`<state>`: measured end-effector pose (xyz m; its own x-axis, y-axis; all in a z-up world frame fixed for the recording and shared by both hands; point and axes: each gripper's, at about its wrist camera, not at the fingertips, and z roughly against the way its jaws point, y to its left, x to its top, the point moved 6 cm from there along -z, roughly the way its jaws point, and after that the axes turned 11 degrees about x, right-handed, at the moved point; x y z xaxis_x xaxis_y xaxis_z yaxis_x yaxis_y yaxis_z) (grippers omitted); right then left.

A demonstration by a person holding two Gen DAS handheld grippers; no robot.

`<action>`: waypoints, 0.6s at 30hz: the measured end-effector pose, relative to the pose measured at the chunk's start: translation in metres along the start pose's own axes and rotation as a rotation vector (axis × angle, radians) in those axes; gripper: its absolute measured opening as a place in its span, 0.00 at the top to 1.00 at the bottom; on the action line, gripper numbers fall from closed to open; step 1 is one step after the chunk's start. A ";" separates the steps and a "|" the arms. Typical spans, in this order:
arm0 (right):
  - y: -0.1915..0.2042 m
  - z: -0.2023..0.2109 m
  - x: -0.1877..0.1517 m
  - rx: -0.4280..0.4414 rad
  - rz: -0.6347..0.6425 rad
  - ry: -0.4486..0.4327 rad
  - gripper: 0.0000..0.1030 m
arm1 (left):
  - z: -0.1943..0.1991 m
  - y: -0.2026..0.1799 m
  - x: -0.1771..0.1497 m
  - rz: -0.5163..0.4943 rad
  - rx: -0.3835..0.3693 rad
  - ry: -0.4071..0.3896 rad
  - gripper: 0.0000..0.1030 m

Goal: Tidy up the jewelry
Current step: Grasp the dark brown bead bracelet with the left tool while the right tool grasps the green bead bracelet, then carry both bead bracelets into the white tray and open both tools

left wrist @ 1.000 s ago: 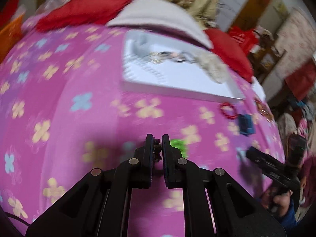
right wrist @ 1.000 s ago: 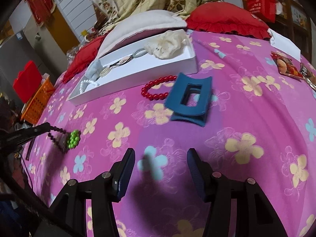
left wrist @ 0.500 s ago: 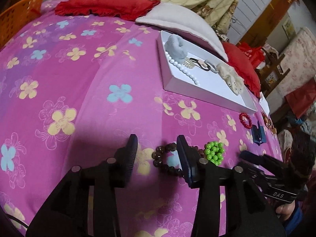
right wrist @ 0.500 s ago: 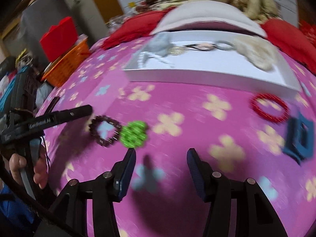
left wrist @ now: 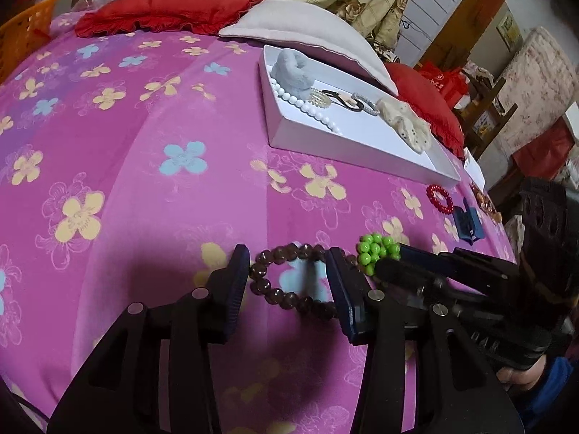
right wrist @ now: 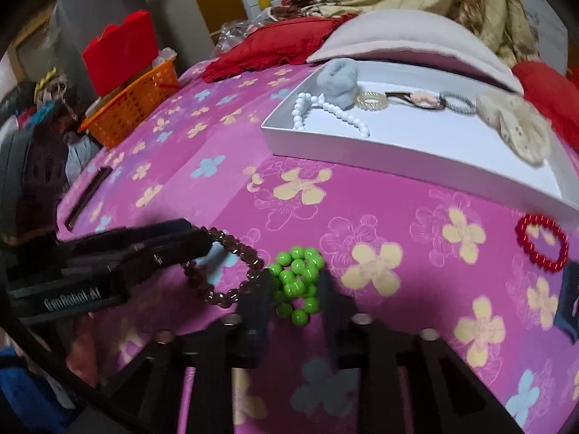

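a: where's the green bead bracelet [right wrist: 297, 285]?

b: on the pink flowered bedspread [right wrist: 380, 217], between the fingers of the right hand-held gripper [right wrist: 295, 305]. the jaws are closing on it; the view is too blurred to tell whether the pads are pressing on it.

a: and the brown bead bracelet [left wrist: 296, 280]?

b: flat on the bedspread just beside the green one. the left hand-held gripper [left wrist: 287, 282] is spread over it, one finger outside the loop, the other across its far side, neither pad pinching it.

a: further out?

b: a red bead bracelet [right wrist: 541, 242] and a blue hair claw [left wrist: 468, 223] lie near the white tray [right wrist: 416, 159]. in the tray: a white pearl necklace [right wrist: 325, 114], a grey scrunchie [right wrist: 338, 85], hair ties and a cream scrunchie [right wrist: 514, 126]. red cushions [left wrist: 166, 12] and a pale pillow [left wrist: 307, 25] sit behind it.
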<state>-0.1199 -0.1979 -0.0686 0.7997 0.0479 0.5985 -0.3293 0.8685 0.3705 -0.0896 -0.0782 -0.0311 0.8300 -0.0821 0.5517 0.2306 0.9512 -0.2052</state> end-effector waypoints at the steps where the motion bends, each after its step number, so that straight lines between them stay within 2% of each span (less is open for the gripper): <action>1: -0.001 0.002 0.000 -0.005 -0.003 -0.002 0.86 | 0.001 -0.003 -0.002 -0.015 0.018 0.000 0.62; 2: -0.002 0.004 -0.001 0.001 -0.013 -0.003 0.86 | 0.001 -0.005 -0.004 -0.031 0.038 0.003 0.82; 3: -0.003 0.007 -0.001 0.008 -0.025 -0.002 0.93 | -0.001 -0.007 -0.007 -0.048 0.055 0.014 0.93; 7: -0.003 0.024 -0.001 0.015 -0.046 -0.029 0.93 | 0.000 -0.009 -0.008 -0.062 0.063 0.011 0.93; 11: -0.001 0.044 0.000 0.004 -0.036 -0.059 0.93 | 0.008 -0.005 -0.002 -0.028 0.053 -0.004 0.93; 18: -0.005 0.068 -0.007 -0.030 -0.031 -0.088 0.93 | 0.054 -0.008 0.010 -0.002 0.029 -0.092 0.93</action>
<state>-0.1578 -0.2356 -0.0263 0.7617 -0.0221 0.6476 -0.2888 0.8831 0.3698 -0.1110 -0.0711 0.0194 0.7791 -0.0577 0.6242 0.2164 0.9593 -0.1814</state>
